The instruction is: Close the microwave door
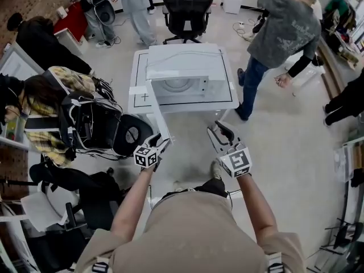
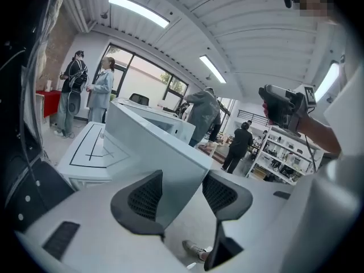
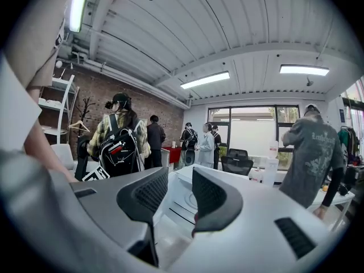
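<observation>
Two hand-held grippers were held in front of a white microwave (image 1: 187, 78) that stood on a white table (image 1: 136, 90) marked with black lines. The microwave door (image 1: 156, 115) stood open, hinged at the microwave's left side and swung out toward the person, with the round turntable visible inside.

The left hand-held gripper (image 1: 164, 144) was at the free outer edge of the door. In the left gripper view its jaws stood apart (image 2: 182, 195), with the corner of the door (image 2: 153, 147) lying between them. The door lay close against the left pad (image 2: 142, 201), and floor showed between it and the right pad lower down. Whether the pads pressed on the door could not be told.

The right hand-held gripper (image 1: 219, 132) hung to the right of the door, apart from it and from the table. Its jaws (image 3: 181, 195) stood narrowly apart with nothing between them, and the microwave (image 3: 185, 172) lay beyond.

Behind the table stood a black office chair (image 1: 187, 10); a person in a grey top (image 1: 281, 33) stood at the table's right.
</observation>
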Action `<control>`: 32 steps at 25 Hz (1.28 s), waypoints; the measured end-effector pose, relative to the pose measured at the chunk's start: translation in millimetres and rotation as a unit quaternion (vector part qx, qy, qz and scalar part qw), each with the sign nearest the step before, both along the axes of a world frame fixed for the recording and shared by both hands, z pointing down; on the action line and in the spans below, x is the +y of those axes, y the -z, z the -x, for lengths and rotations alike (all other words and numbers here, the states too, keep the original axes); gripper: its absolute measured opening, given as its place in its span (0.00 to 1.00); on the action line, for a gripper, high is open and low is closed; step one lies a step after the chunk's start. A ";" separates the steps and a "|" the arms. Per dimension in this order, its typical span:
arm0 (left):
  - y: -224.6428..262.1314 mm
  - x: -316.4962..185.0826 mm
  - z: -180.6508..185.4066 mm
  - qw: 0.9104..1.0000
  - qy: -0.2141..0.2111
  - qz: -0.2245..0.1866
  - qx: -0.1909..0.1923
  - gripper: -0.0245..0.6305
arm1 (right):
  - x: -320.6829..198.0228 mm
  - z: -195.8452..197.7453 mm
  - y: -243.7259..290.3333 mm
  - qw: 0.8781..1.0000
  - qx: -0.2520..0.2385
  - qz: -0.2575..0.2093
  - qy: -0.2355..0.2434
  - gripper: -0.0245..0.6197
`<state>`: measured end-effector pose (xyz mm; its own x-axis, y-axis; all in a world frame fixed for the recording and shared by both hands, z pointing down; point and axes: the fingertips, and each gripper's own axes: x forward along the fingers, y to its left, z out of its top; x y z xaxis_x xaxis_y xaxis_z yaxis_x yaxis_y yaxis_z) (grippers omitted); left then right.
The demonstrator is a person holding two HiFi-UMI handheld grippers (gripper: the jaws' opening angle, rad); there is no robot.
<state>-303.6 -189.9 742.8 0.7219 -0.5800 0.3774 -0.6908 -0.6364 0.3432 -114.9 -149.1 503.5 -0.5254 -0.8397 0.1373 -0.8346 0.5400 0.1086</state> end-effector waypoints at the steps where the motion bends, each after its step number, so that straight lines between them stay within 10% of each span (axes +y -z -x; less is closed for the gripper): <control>1: 0.3 -2.9 -7.1 1.000 -0.002 0.002 -0.002 0.38 | -6.7 -5.5 -0.1 1.000 -0.001 0.001 0.003 0.25; 32: 2.5 -126.7 -186.9 0.993 0.112 0.016 -0.045 0.39 | -126.0 -229.1 -11.6 0.996 -0.008 0.015 0.085 0.25</control>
